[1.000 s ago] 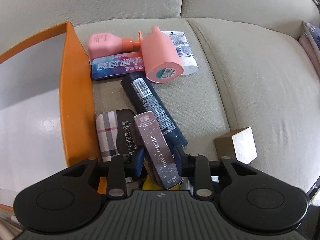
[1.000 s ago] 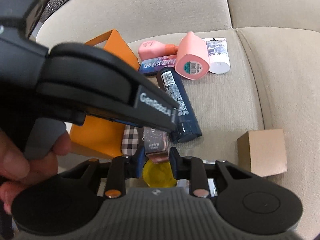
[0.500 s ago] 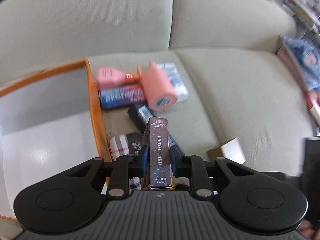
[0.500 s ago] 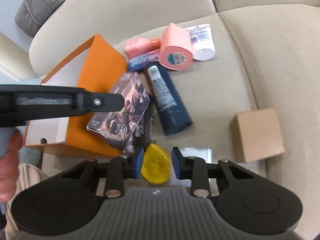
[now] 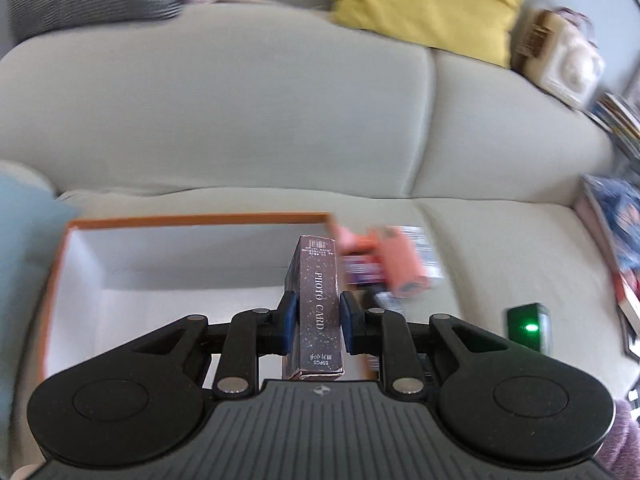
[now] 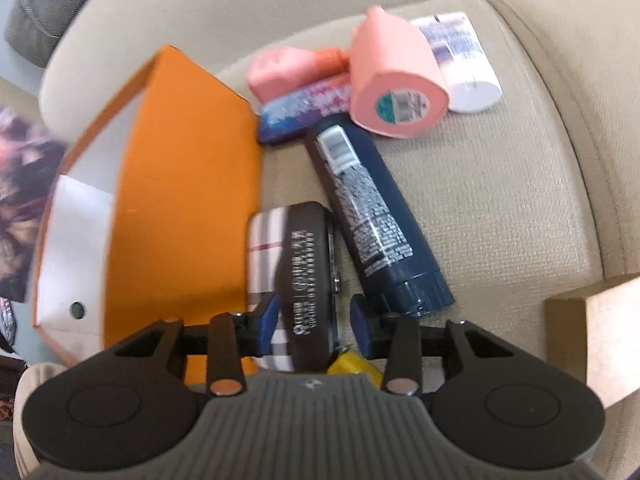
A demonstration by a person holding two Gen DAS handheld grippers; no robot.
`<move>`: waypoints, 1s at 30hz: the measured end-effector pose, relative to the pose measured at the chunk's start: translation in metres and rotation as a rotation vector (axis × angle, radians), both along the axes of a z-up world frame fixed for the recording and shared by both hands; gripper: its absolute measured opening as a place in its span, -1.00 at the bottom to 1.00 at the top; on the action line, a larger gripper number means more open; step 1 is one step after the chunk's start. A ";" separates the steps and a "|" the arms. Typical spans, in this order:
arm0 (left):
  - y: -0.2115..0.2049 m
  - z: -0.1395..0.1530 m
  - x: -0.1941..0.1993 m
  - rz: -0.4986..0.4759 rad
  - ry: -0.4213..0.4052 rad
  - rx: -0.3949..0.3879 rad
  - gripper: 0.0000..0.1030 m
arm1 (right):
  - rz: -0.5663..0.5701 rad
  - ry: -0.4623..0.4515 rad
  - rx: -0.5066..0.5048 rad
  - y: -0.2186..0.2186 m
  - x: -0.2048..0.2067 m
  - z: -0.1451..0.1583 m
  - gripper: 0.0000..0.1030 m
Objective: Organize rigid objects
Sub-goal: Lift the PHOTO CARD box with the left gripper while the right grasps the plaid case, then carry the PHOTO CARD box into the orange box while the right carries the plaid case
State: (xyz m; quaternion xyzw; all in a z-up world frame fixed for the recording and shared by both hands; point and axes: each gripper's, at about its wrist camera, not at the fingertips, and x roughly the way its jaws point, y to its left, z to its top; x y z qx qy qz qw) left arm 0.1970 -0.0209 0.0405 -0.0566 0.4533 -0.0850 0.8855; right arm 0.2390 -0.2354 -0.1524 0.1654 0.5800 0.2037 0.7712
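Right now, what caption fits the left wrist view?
Left hand-held gripper shut on dark sparkly photo card box, above open orange cardboard box on beige sofa.

In the right wrist view, the yellow object (image 6: 352,366) is mostly hidden under the gripper body. The brown cardboard box (image 6: 604,328) is cut by the right edge. In the left wrist view, the pink bottles (image 5: 384,256) beside the orange box are too blurred to read.

Two bright, daylit fisheye views, both softened by motion blur.

Even, diffuse light leaves only faint shadows. The beige fabric sofa (image 5: 224,120) bows strongly toward the dark rounded corners. The left view smears a yellow cushion (image 5: 428,0) and pink plastic bottles (image 5: 396,264); the right view blurs print on a dark blue tube (image 6: 372,216). A white box interior (image 5: 172,276) glares mildly.
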 end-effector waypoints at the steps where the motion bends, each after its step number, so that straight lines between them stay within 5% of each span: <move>1: 0.009 -0.004 0.002 0.021 0.009 -0.001 -0.51 | -0.004 0.022 0.010 0.001 0.002 -0.005 -0.17; 5: 0.044 -0.030 0.011 0.104 0.057 -0.039 -0.51 | -0.024 0.040 0.034 0.004 0.008 -0.015 -0.09; 10: 0.074 -0.063 0.016 0.145 0.095 -0.078 -0.51 | -0.018 0.018 0.016 0.011 0.007 -0.011 -0.24; 18: 0.104 -0.097 0.015 0.180 0.148 -0.129 -0.51 | 0.026 -0.066 -0.040 0.023 -0.010 0.030 -0.70; 26: 0.113 -0.119 0.008 0.204 0.279 -0.065 -0.51 | 0.069 -0.093 -0.079 0.044 -0.008 0.034 -0.61; 30: 0.118 -0.116 0.004 0.217 0.265 -0.087 -0.52 | 0.048 -0.093 -0.086 0.046 -0.004 0.033 -0.68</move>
